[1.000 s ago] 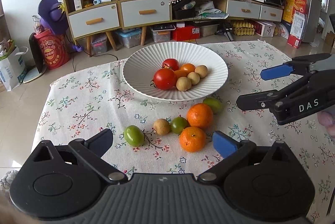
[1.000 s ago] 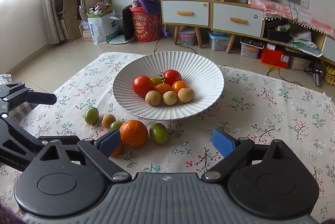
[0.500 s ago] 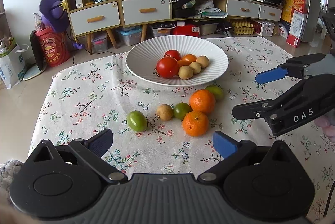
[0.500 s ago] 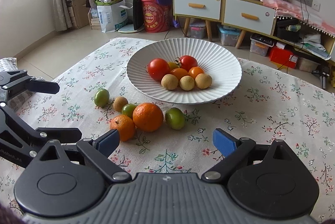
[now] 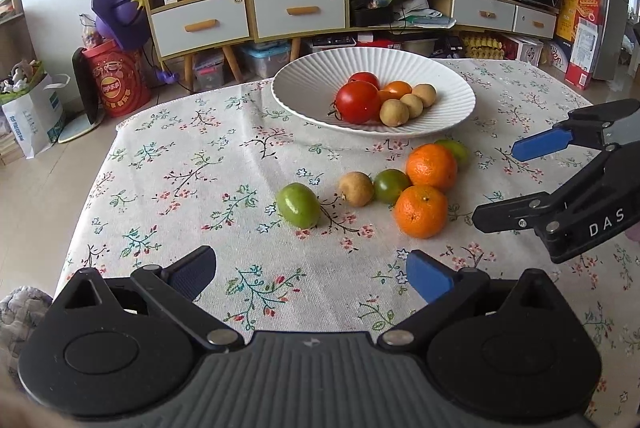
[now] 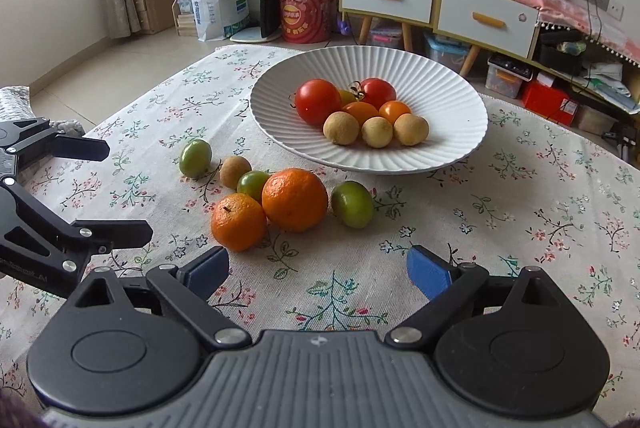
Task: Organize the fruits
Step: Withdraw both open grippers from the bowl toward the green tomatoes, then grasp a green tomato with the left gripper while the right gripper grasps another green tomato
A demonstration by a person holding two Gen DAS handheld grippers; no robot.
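A white ribbed plate (image 5: 304, 84) (image 6: 460, 108) holds two red tomatoes, small orange fruits and three tan round fruits. On the floral cloth in front of it lie two oranges (image 5: 421, 210) (image 6: 295, 199), green fruits (image 5: 298, 205) (image 6: 352, 204) and a tan fruit (image 5: 356, 189) (image 6: 235, 171). My left gripper (image 5: 310, 274) is open and empty, short of the green fruit. My right gripper (image 6: 318, 270) is open and empty, just behind the oranges; it also shows in the left wrist view (image 5: 508, 184).
The table is covered by a floral cloth (image 5: 192, 180). Behind it stand a wooden cabinet with drawers (image 5: 248, 12), a red drum (image 5: 114, 84) and a paper bag (image 5: 34, 116) on the floor. The table's left edge lies near my left gripper.
Both grippers have moved back and left from the plate, so the loose fruits sit more centred in front of them. Both stay open. No fruit has moved.
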